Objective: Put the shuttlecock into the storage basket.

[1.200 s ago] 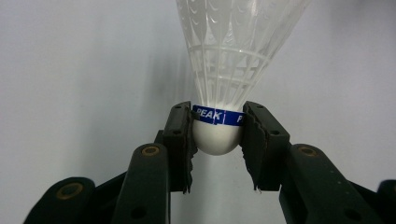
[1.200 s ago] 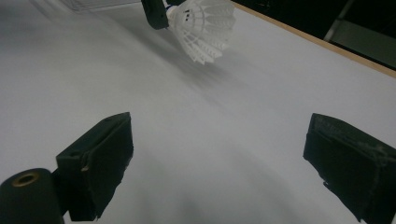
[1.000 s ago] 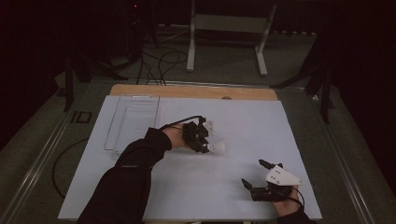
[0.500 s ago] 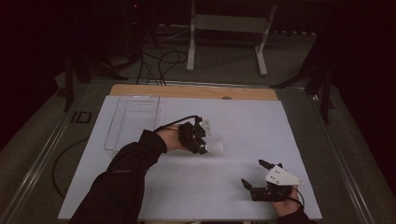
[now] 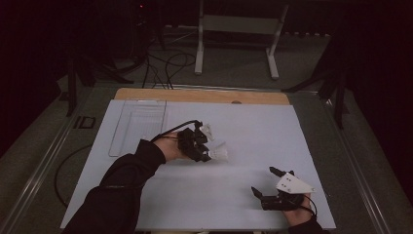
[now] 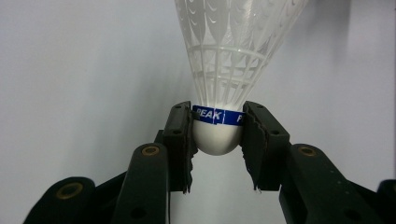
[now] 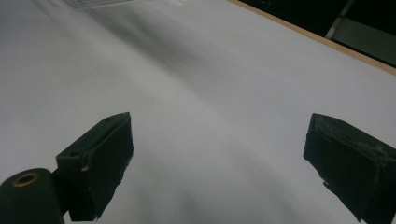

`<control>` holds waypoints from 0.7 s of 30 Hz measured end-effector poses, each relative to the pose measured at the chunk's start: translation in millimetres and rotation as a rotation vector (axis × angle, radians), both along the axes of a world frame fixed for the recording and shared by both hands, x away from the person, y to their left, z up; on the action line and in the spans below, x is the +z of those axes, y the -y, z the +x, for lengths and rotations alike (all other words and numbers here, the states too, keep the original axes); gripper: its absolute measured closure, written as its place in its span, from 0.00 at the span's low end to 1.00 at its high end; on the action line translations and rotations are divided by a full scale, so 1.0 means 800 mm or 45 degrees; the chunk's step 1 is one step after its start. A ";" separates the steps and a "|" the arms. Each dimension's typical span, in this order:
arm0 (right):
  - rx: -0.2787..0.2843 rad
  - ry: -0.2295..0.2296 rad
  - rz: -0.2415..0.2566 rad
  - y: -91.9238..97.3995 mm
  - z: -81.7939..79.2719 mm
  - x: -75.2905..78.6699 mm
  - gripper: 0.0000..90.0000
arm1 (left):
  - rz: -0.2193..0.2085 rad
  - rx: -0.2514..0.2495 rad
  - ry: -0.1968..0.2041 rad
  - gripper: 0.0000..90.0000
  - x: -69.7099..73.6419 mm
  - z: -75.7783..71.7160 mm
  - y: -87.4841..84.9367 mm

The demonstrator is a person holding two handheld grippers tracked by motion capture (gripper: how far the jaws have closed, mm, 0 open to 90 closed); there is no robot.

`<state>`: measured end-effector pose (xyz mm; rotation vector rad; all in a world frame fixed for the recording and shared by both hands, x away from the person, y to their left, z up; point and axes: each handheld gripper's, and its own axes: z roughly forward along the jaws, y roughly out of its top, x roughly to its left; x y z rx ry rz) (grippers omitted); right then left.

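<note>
Pinching the shuttlecock (image 6: 219, 135) by its cork, our left gripper (image 6: 217, 140) should squeeze lightly while the right gripper (image 5: 269, 182) waits spread wide.

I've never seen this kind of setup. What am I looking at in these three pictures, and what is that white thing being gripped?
A person works at a white table, holding a hand-operated two-jaw gripper in each hand. One picture looks down from above; the other two come from cameras riding on the grippers. The left gripper is shut on a shuttlecock, pinching its rounded white cork just below a blue band. The right gripper is open, holding nothing, above bare tabletop. A clear tray lies at the far left.
</note>
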<state>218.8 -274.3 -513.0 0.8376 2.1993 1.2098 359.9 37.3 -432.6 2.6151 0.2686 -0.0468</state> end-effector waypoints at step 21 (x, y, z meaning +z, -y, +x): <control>0.001 -0.004 0.000 -0.001 -0.001 0.000 0.09 | -0.003 0.108 -0.021 0.73 0.027 -0.014 -0.006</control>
